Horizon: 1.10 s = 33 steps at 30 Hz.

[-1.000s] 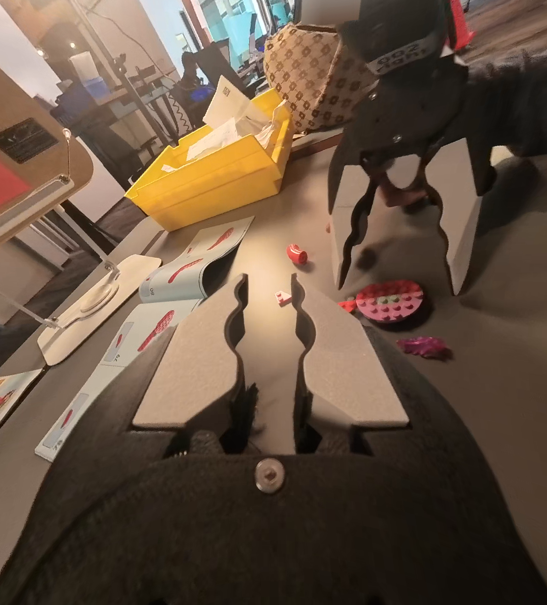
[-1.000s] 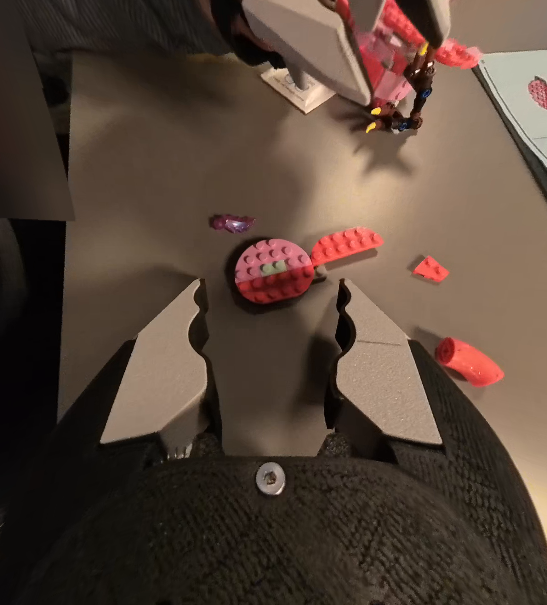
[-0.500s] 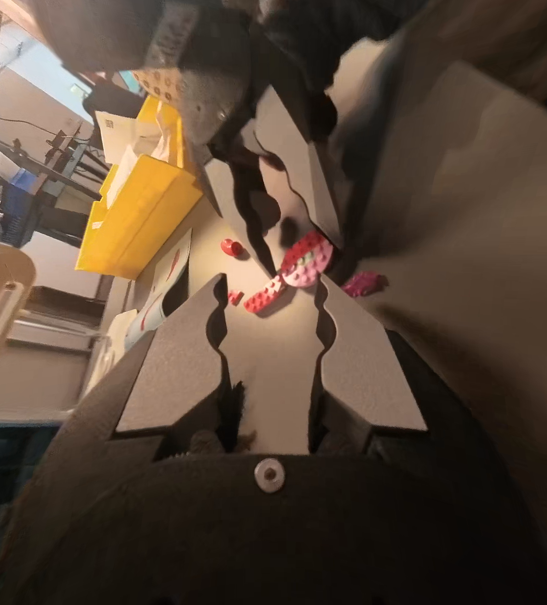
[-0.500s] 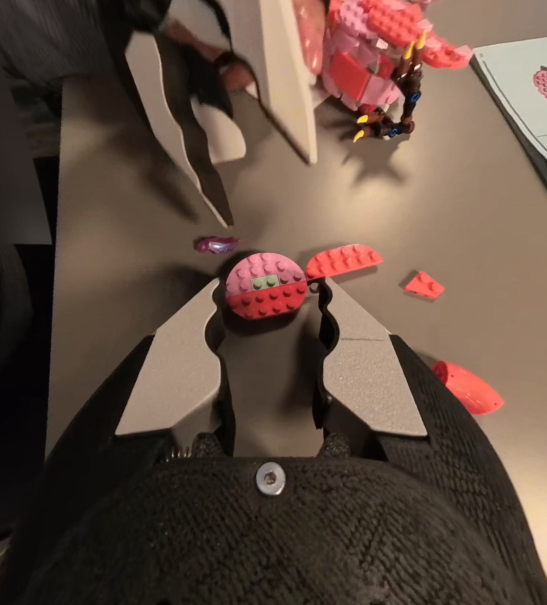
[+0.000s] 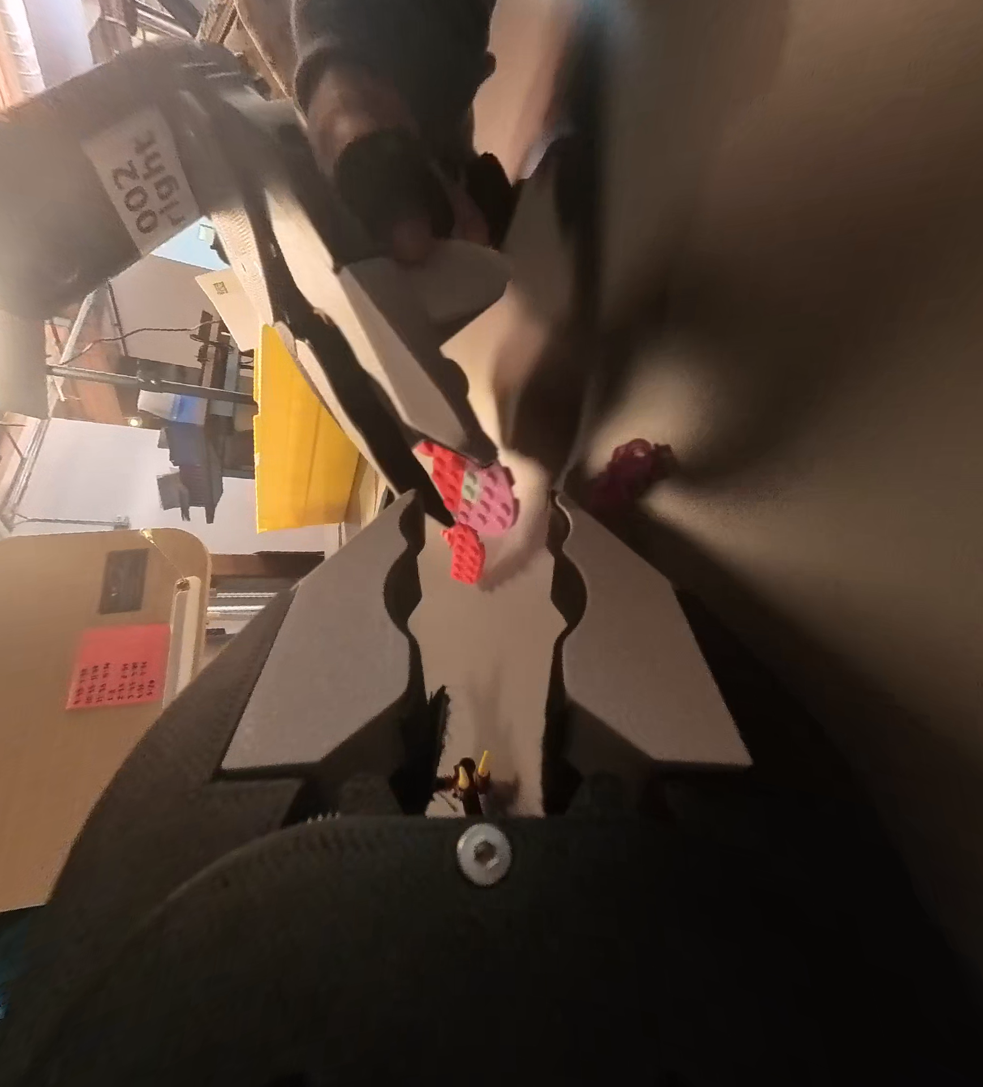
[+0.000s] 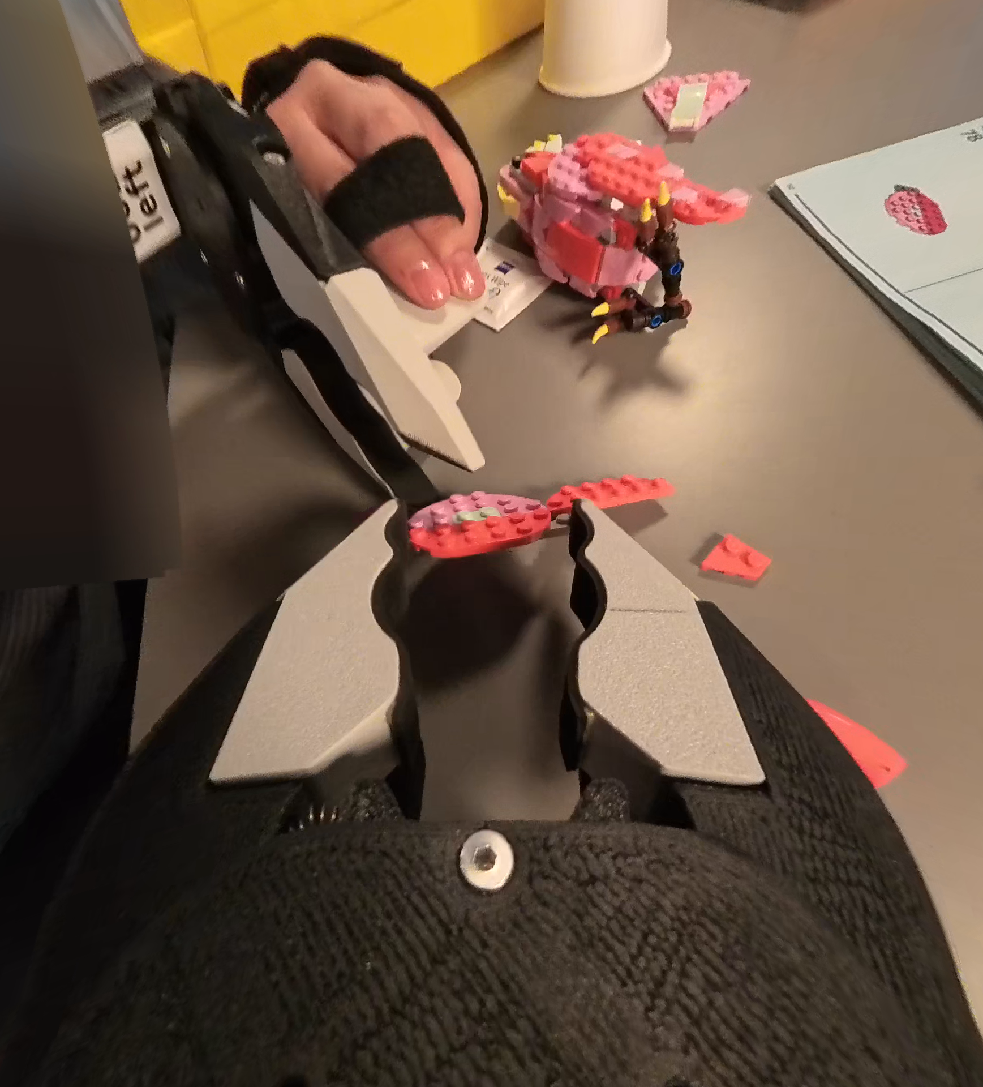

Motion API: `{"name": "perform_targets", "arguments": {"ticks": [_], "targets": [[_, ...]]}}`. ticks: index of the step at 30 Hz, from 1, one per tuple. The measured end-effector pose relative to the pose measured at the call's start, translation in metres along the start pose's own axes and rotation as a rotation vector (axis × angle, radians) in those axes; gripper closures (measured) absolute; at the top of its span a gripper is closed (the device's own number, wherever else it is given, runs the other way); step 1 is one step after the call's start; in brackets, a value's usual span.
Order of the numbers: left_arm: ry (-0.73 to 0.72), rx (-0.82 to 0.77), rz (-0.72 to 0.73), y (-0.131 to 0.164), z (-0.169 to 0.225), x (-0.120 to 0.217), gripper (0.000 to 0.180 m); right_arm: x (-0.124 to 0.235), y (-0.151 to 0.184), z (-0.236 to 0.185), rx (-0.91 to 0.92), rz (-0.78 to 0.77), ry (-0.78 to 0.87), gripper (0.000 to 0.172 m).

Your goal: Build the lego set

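Red-and-pink round studded plate [image 6: 477, 529] sits pinched in the right tool [image 6: 484, 510], tilted just above the grey tabletop [image 6: 771, 412], while the left tool [image 5: 486, 499], unclenched and empty, hovers near its far-left edge.

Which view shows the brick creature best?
Right wrist view: the brick creature stands whole and sharp on the table, far side, claws out. Left wrist view shows only its clawed foot, low between that gripper's own jaws.

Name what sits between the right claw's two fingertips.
A round pink-and-red studded plate sits between the right claw fingertips. The right wrist view shows this most plainly.
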<state>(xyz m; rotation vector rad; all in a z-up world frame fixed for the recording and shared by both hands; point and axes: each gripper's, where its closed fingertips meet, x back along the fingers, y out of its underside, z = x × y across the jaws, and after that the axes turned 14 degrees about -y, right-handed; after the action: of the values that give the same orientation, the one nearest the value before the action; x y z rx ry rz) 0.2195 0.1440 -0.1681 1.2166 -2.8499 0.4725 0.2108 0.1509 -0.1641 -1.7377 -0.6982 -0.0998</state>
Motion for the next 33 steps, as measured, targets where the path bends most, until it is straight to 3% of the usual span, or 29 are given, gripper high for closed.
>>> {"name": "perform_targets", "arguments": {"ticks": [5, 9, 10, 14, 21, 27, 33], "targets": [[-0.039, -0.004, -0.034, 0.005, -0.004, -0.006, 0.143, 0.002, -0.011, 0.005, -0.057, 0.089, 0.007, 0.118], [-0.170, -0.093, -0.086, 0.015, -0.021, -0.009, 0.173, -0.001, -0.021, 0.003, -0.060, 0.142, -0.012, 0.118], [-0.197, -0.113, -0.074, 0.012, -0.025, -0.008, 0.173, 0.001, -0.024, 0.003, -0.048, 0.160, -0.010, 0.118], [-0.239, -0.192, -0.073, 0.013, -0.032, -0.003, 0.174, 0.031, -0.029, 0.034, -0.057, 0.237, 0.199, 0.101], [-0.230, -0.253, -0.095, 0.027, -0.031, 0.003, 0.174, 0.034, 0.019, 0.063, -0.228, -0.004, 0.431, 0.123], [-0.258, -0.252, -0.127, 0.037, -0.040, 0.009, 0.174, 0.030, 0.017, 0.073, -0.225, -0.029, 0.474, 0.126], [-0.292, -0.302, -0.100, 0.031, -0.043, 0.010, 0.173, 0.034, 0.019, 0.078, -0.198, -0.093, 0.503, 0.141]]}}
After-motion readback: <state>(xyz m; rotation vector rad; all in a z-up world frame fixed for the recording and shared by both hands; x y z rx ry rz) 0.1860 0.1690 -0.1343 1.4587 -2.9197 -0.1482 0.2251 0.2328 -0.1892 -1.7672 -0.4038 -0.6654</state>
